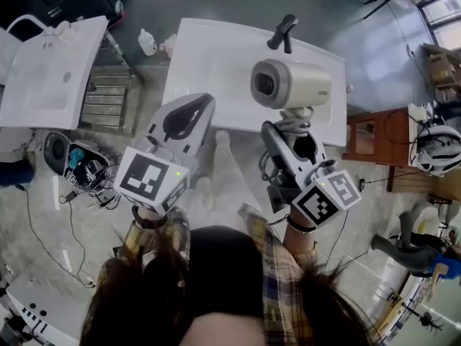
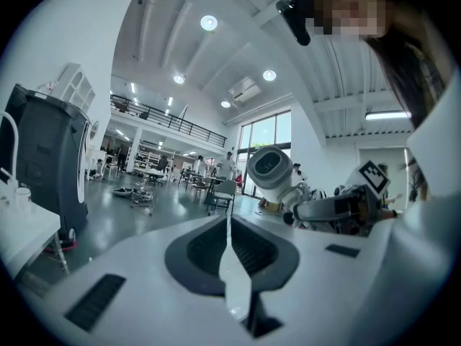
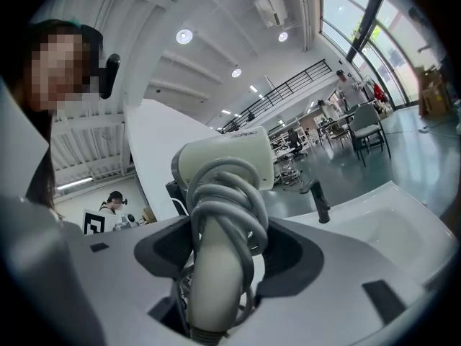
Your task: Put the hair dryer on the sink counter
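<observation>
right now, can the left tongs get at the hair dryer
Probably yes. The hair dryer is held up by its handle in the right tongs, beside the left tongs, with nothing between them. The left tongs are shut, though, so they would have to open first.

We logged bright, even light from round ceiling lamps [image 2: 209, 22] and tall windows [image 2: 263, 132], with pale glare on the glossy floor [image 2: 137, 211]. Fisheye bending warped and darkened the edges; nearest foreground looked soft.
</observation>
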A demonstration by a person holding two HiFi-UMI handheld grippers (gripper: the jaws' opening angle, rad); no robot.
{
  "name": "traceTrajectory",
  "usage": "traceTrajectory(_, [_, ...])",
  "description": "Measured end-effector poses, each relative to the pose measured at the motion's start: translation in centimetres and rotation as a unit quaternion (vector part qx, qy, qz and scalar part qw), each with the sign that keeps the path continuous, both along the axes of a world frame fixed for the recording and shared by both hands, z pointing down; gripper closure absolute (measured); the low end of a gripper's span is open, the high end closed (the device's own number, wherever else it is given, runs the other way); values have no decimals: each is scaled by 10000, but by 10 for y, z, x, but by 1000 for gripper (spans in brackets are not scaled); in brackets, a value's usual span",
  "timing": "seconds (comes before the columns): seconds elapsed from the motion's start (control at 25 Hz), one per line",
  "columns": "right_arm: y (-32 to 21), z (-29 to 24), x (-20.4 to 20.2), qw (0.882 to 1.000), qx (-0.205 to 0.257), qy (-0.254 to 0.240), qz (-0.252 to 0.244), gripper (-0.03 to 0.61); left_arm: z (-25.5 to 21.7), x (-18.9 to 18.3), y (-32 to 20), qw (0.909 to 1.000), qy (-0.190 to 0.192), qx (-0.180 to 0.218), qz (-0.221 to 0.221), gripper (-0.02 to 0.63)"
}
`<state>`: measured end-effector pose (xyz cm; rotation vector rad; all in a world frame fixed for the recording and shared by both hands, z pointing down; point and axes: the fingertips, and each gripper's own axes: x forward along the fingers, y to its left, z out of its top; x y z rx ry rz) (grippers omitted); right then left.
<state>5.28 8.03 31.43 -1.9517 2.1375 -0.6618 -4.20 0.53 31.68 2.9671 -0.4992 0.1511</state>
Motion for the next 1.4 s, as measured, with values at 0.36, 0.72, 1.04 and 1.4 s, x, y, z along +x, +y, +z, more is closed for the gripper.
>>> traceTrajectory(0.36, [-73, 3, 44, 9995, -5, -88, -290, 298, -8, 44, -68, 9994, -31, -5, -331, 588])
traceTrajectory(0.72, [-140, -14, 90, 9981, 65, -28, -615, 298, -25, 84, -129, 9974, -33, 90, -717, 588])
traceTrajectory(1.04, [-189, -14, 111, 9933, 168, -33, -1142, 298, -32, 110, -165, 9942, -109, 269, -1037, 588])
traceTrajectory(1.4, [-219, -11, 108, 9873, 101, -175, -1576, 298, -30, 116, -184, 9915, -260, 186, -1264, 588])
